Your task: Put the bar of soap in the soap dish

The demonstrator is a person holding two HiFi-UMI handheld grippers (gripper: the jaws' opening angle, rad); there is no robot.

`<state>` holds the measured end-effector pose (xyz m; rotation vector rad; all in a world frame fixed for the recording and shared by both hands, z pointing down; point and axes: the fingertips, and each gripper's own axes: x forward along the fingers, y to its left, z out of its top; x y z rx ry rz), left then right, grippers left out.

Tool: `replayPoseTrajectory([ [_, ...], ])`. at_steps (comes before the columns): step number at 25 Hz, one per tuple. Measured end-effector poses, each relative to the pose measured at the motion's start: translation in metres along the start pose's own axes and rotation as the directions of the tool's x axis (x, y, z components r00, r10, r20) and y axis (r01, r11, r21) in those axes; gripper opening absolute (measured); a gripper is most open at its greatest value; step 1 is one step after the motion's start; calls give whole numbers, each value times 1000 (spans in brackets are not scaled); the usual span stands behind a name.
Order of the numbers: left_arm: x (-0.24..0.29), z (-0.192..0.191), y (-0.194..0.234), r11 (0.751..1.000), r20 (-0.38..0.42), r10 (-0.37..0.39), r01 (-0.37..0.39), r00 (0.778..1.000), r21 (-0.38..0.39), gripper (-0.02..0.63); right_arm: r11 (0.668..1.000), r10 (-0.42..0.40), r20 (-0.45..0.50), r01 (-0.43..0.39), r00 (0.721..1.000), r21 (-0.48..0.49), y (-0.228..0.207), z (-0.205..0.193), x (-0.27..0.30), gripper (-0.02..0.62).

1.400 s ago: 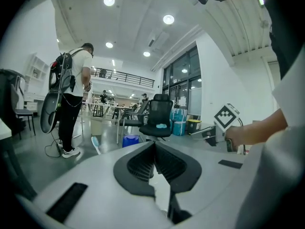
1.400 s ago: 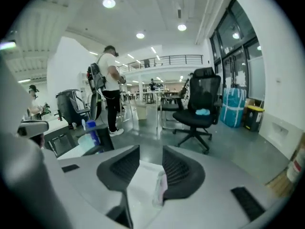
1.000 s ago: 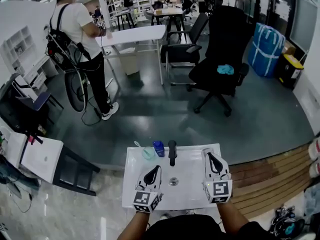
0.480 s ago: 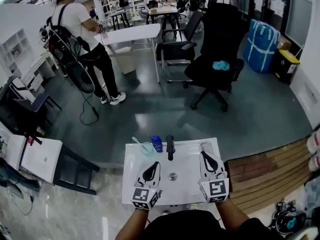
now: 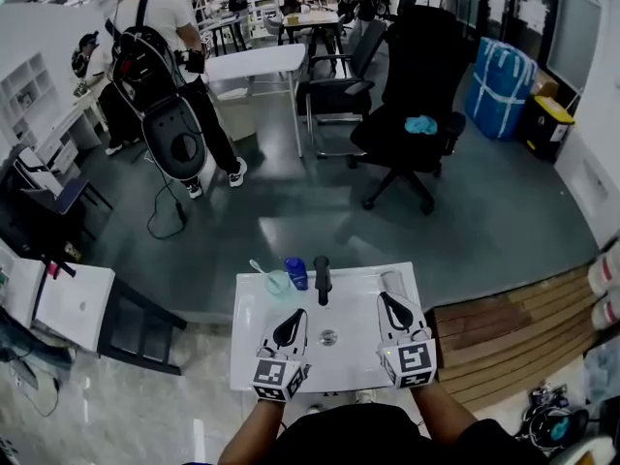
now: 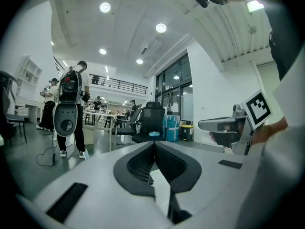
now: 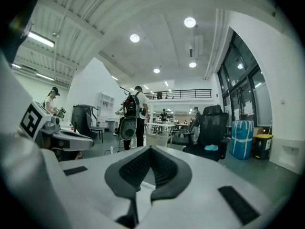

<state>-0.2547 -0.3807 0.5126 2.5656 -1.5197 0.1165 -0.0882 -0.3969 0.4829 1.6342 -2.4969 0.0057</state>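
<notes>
We keep both the left gripper point(image 5: 295, 318) and right gripper point(image 5: 387, 300) closed and empty above the washbasin point(image 5: 257, 308); nothing ahead has shifted, soap unseen.

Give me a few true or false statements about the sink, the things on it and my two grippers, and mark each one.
1. Both the left gripper and the right gripper are over the white sink. True.
2. The right gripper is clamped on something. False: its jaws are together with nothing between them.
3. A blue bottle stands just left of the black faucet in the head view. True.
4. The left gripper's jaws stand wide apart. False: they are closed and empty.
5. A teal thing lies on the seat of the black office chair beyond the sink. True.
</notes>
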Motion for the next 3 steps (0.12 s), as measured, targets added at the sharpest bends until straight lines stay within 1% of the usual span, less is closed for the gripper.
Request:
replayPoseTrajectory([
  [3, 3, -2, -5, 1000, 6, 4, -4, 1000, -8, 21, 1000, -6, -19, 6, 1000, -1, -5, -5, -2, 17],
])
